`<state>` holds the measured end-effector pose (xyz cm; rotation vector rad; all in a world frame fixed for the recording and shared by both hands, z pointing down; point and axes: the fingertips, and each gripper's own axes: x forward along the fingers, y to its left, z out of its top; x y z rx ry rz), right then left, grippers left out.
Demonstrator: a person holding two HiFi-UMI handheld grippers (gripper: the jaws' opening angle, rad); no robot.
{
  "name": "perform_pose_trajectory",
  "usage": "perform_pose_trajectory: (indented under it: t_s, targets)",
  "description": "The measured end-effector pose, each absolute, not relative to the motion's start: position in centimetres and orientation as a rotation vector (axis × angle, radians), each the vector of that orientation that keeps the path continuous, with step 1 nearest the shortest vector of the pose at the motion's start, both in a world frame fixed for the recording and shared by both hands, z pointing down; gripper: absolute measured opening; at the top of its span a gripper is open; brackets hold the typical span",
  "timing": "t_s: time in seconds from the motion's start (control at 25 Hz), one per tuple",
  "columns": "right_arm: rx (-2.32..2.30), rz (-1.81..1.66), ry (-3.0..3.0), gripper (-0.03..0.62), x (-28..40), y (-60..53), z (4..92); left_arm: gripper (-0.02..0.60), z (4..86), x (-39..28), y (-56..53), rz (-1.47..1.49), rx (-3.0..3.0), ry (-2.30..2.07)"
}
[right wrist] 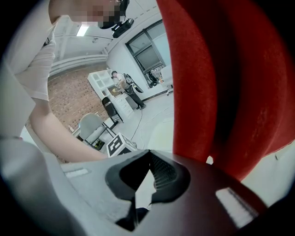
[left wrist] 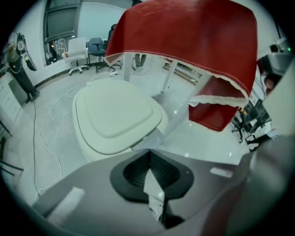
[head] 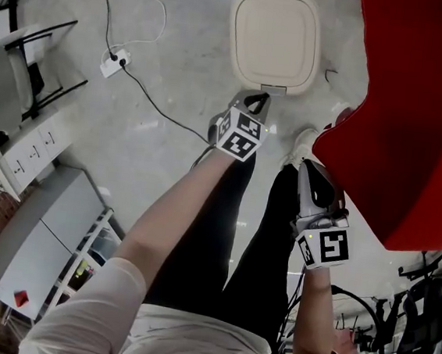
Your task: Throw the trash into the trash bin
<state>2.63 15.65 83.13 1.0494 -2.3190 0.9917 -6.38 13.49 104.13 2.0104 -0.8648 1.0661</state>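
On the pale glossy floor (head: 178,66), straight ahead of the person's feet: one trash bin (head: 275,33), cream, rounded, lid down. Left gripper (head: 256,101), pointing steeply down, tip just in front of the bin's near edge; jaws pressed together, and whether the pale sliver behind their tips is trash cannot be told. Right gripper (head: 309,167), close beside the hanging red tablecloth (head: 416,114), well apart from the bin; jaws pressed together, nothing pinched. A power strip (head: 113,63) lies off to the left.
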Motion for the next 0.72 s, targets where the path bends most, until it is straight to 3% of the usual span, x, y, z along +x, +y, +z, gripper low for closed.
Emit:
perform_pose_trajectory:
  t_s: [0.4, 0.72]
  targets:
    - [1.038, 0.994, -2.313, 0.0, 3.0, 16.7, 83.2, 0.003, 104.5, -6.2, 13.3, 1.089, 1.923, -0.925]
    - [1.042, 0.94, -2.325, 0.0, 4.1, 16.6, 79.2, 0.003, 98.6, -5.9, 12.9, 0.988, 1.989, -0.916]
